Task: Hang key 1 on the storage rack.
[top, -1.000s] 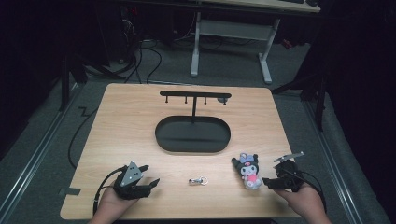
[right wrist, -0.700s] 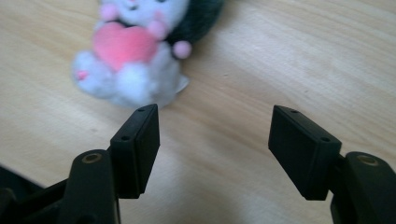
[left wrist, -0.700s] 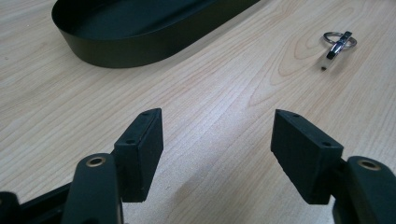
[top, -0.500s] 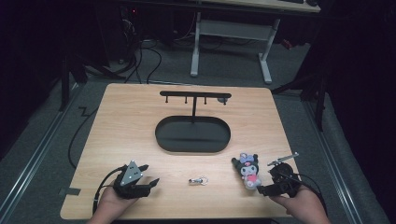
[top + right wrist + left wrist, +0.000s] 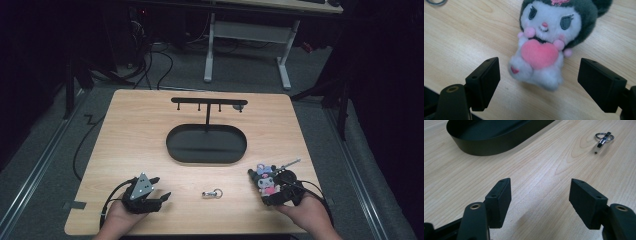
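The right tongs (image 5: 274, 192) lie low over the worktop (image 5: 130, 135), held in the person's right hand (image 5: 305, 212) near the front edge, well to the right of the oval black tray (image 5: 206, 145). They point at the plush toy (image 5: 265, 180), a small dark-hooded doll with a white face and a pink heart on its chest. In the right gripper view the jaws stand wide apart, one on each side of the plush toy's (image 5: 549, 42) lower body, not touching it; the toy lies on its back on the wood, in front of the tray's right end.

The left tongs (image 5: 156, 192) rest in the left hand (image 5: 122, 217) in front of the tray's left end. Their jaws are also apart with bare wood between them, as the left gripper view shows. A small metal key ring (image 5: 212, 193) lies on the worktop in front of the tray, between the two tongs. Behind the tray stands a black hook rack (image 5: 209, 102).

Compared with a second ago, the right tongs have moved forward so that their jaws now flank the toy; the left tongs, key ring and toy lie as before.
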Available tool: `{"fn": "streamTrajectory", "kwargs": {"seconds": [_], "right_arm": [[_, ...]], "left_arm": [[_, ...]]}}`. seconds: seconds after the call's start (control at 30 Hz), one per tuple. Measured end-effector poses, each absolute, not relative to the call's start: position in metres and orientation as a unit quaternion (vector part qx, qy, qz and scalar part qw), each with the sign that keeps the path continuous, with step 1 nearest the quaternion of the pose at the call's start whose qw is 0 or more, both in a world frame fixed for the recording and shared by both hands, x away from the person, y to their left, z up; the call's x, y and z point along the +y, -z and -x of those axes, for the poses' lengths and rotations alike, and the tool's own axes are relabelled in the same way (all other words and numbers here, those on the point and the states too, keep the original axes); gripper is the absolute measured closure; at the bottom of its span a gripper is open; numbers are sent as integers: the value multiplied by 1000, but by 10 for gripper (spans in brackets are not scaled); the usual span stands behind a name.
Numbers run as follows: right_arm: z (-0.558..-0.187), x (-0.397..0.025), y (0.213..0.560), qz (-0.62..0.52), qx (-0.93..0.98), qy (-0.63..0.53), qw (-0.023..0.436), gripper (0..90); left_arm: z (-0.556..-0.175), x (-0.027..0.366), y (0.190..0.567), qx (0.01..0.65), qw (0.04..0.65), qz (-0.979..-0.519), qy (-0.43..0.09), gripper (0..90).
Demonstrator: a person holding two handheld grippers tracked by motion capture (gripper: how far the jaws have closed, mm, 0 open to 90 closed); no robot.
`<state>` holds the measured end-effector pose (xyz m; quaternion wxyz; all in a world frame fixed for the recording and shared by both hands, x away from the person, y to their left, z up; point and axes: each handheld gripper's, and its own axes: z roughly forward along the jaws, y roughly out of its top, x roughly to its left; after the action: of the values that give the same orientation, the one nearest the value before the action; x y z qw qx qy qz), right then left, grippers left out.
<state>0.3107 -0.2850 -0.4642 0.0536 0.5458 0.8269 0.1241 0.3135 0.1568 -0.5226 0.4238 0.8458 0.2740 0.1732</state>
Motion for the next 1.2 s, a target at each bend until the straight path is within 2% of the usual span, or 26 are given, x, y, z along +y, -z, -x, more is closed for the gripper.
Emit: {"fn": "streamTrajectory", "kwargs": {"seconds": [0.17,0.27,0.37,0.6,0.7,0.83,0.93,0.97,1.2], "right_arm": [[-319,-279,478,-549,828,-109,38,159],[-322,-279,481,-547,830,-101,46,212],[-322,-282,478,-544,832,-98,56,327],[-317,-288,467,-512,850,-113,59,458],[-313,-286,469,-496,858,-117,61,453],[-315,-285,475,-514,849,-115,50,373],[-317,-286,478,-522,844,-118,48,377],[-318,-285,480,-522,843,-125,40,411],[-321,-280,483,-515,848,-110,50,418]], "left_arm": [[-313,157,522,271,422,-848,-172,350],[-313,157,523,271,422,-848,-172,350],[-313,156,523,270,422,-848,-172,350],[-313,156,523,269,422,-849,-171,350],[-313,155,524,270,422,-849,-170,350],[-313,155,524,270,421,-849,-169,350],[-313,155,524,270,421,-849,-169,350],[-314,156,524,270,421,-849,-169,350],[-313,156,524,269,421,-849,-171,351]]}}
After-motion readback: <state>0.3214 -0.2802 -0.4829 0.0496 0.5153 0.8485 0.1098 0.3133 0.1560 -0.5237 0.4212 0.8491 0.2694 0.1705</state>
